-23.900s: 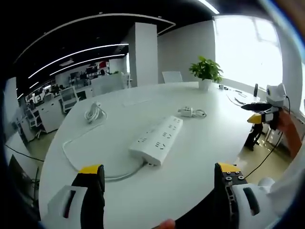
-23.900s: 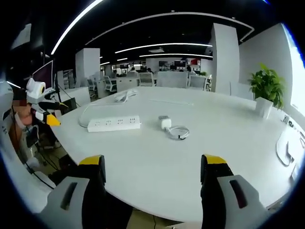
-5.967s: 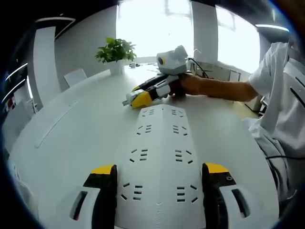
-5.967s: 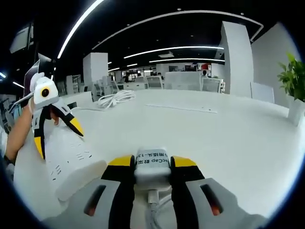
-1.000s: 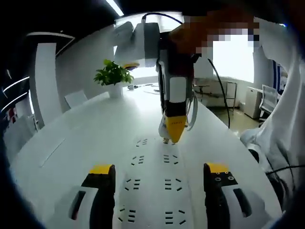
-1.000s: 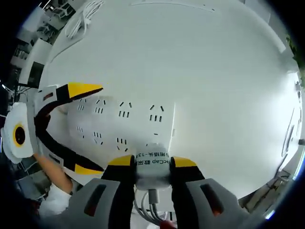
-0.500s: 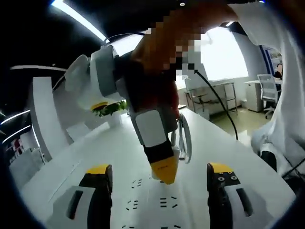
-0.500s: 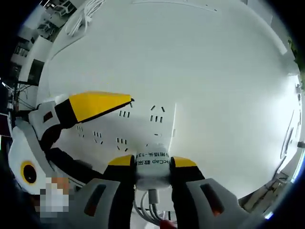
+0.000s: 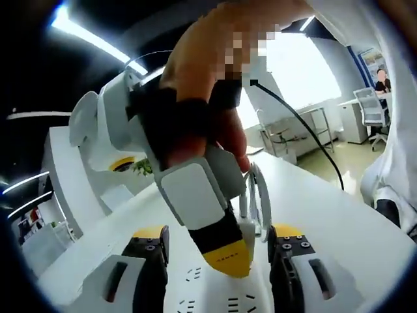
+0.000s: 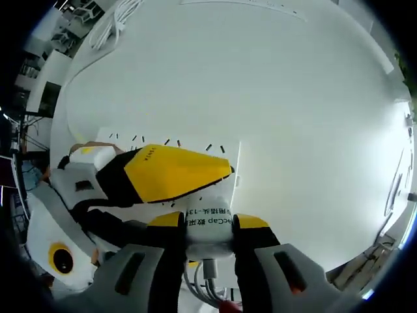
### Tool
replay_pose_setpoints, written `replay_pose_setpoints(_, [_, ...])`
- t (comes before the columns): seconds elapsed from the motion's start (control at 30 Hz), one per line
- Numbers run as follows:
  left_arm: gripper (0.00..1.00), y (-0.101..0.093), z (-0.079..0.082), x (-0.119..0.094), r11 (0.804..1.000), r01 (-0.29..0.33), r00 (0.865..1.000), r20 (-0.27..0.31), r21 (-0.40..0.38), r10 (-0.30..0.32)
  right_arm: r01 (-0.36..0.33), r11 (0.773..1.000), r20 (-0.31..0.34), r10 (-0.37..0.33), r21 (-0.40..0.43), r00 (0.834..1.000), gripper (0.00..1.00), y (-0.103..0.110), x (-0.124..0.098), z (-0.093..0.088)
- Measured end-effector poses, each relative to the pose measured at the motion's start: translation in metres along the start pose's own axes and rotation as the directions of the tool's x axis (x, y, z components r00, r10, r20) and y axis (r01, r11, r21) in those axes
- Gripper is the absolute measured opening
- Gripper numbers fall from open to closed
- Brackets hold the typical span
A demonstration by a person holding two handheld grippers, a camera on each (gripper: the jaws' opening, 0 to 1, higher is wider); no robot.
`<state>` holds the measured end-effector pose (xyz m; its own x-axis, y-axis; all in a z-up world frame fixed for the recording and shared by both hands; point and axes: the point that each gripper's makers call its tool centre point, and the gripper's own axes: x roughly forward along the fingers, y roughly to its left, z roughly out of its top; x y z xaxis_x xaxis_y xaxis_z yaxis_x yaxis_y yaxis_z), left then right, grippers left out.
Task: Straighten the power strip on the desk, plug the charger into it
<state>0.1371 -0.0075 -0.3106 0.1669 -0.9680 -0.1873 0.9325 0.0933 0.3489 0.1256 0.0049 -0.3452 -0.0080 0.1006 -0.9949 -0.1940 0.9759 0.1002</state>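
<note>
Right gripper (image 10: 208, 225) clamped on the charger (image 10: 208, 229), held end-down over the power strip (image 10: 215, 171) on the white desk (image 10: 293, 98); left gripper (image 9: 215, 244) with jaws apart, straddling the strip; charger likely light, rigid, smooth-sided, so best pinched across its flat sides, cord trailing clear; strip probably light enough to slide, needing bracing; farther off, coiled cable (image 10: 116, 16).

Right hand-held gripper (image 9: 225, 257), yellow-tipped, points down over white slotted power strip (image 9: 221, 301) on white bench (image 9: 313, 208).
</note>
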Motion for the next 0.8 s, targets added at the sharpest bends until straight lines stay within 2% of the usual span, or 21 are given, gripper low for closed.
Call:
replay_pose_setpoints(0.1, [0.62, -0.003, -0.003, -0.003, 1.0, 0.013, 1.0, -0.012, 0.014, -0.012, 0.0, 1.0, -0.001, 0.0, -0.003, 1.0, 0.28, 0.001, 0.0, -0.001])
replay_pose_setpoints(0.23, [0.61, -0.002, -0.003, -0.017, 0.999, 0.033, 0.999, -0.001, -0.013, -0.033, 0.0, 1.0, -0.003, 0.0, -0.004, 1.0, 0.28, 0.001, 0.0, -0.001])
replay_pose_setpoints(0.33, [0.6, 0.011, -0.005, -0.022, 1.0, -0.01, 1.0, 0.003, -0.027, 0.01, 0.003, 1.0, -0.005, -0.003, -0.006, 1.0, 0.28, 0.001, 0.0, -0.001])
replay_pose_setpoints(0.4, [0.59, 0.017, -0.012, -0.02, 0.999, -0.04, 0.999, -0.031, -0.009, 0.04, 0.004, 1.0, -0.007, -0.004, -0.006, 1.0, 0.28, 0.001, 0.001, -0.001])
replay_pose_setpoints(0.47, [0.58, 0.014, -0.016, -0.016, 0.999, -0.039, 0.997, -0.059, 0.019, 0.04, 0.005, 1.0, -0.009, -0.005, -0.006, 1.0, 0.28, 0.001, 0.001, -0.001])
replay_pose_setpoints(0.57, [0.58, 0.011, -0.013, -0.014, 0.999, -0.037, 0.998, -0.053, 0.023, 0.038, 0.006, 1.0, -0.01, -0.006, -0.006, 1.0, 0.28, 0.001, 0.001, -0.002])
replay_pose_setpoints(0.6, [0.0, 0.012, -0.011, -0.014, 0.999, -0.039, 0.998, -0.042, 0.018, 0.039, 0.008, 1.0, -0.01, -0.009, -0.008, 1.0, 0.28, 0.0, 0.001, 0.002])
replay_pose_setpoints(0.63, [0.0, 0.011, 0.004, -0.006, 0.998, -0.066, 0.998, 0.019, 0.007, 0.065, 0.006, 1.0, -0.009, -0.006, -0.011, 1.0, 0.28, -0.002, 0.001, 0.004])
replay_pose_setpoints(0.67, [0.46, 0.003, 0.007, 0.005, 0.999, -0.041, 0.999, 0.031, -0.022, 0.041, 0.005, 1.0, -0.008, -0.005, -0.012, 1.0, 0.28, -0.002, 0.001, 0.003])
replay_pose_setpoints(0.8, [0.43, -0.002, 0.004, 0.006, 0.999, -0.023, 0.999, 0.028, -0.047, 0.024, 0.003, 1.0, -0.01, -0.003, -0.019, 1.0, 0.28, -0.003, 0.002, 0.004])
